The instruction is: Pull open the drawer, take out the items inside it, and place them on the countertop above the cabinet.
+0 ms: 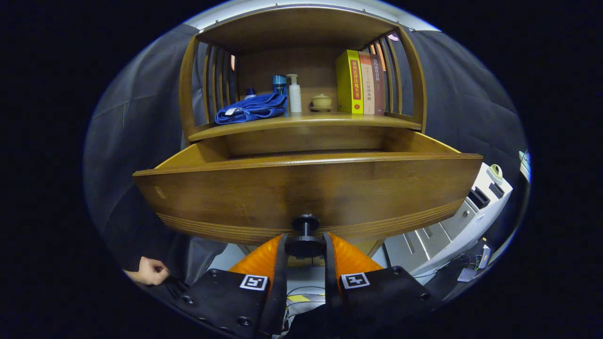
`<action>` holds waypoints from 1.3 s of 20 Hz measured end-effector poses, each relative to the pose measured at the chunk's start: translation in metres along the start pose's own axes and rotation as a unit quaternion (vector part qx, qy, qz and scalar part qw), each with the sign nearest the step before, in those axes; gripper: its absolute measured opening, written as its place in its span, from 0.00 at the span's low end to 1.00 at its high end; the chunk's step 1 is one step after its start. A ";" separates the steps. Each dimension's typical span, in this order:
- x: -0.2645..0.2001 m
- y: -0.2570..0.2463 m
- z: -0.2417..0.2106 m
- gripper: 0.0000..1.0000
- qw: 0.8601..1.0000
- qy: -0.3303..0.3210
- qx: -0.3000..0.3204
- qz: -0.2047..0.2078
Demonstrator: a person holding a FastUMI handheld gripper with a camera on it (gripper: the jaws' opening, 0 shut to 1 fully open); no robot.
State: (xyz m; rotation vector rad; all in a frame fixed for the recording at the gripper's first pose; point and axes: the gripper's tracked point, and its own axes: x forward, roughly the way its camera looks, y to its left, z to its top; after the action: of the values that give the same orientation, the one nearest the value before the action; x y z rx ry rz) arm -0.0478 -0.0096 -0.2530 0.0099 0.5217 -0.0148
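Now you have the drawer point(306, 188) pulled well out of the cabinet point(301, 28), its broad curved front standing just ahead of the jaws and its open top above and beyond them. The jaws point(305, 247) are closed on the dark knob point(305, 245), one finger pressing each side of its disc. If you want more travel, draw straight back along the drawer's own line, level, with no twist or lift at the knob; a sideways drag would likely bind the runners or let the round disc slip out. Judging by how much of the side walls is showing, it may already be open enough, so think about stopping, easing the jaws apart and backing off before you rise over the front edge.

As to what the drawer holds, you cannot tell from down here: the front panel hides the floor of it, and only the inner back wall and the upper side walls are visible.

Beyond and above the jaws, the table point(306, 123) over the drawer already carries a crumpled blue cloth point(252, 108) to the left, a row of upright books point(360, 82) to the right, and between them a white pump bottle point(294, 94), a blue bottle point(279, 84) and a small lidded pot point(321, 101). The likeliest free spot is the front strip between cloth and books.
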 end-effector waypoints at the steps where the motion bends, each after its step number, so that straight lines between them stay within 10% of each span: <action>1: -0.003 -0.001 0.001 0.43 1.000 -0.008 0.000 -0.002; 26: -0.059 0.006 0.047 0.54 0.999 -0.036 -0.037 0.012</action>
State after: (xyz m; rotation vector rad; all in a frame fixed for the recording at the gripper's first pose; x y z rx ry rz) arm -0.0749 -0.0038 -0.1827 -0.0566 0.4507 0.0284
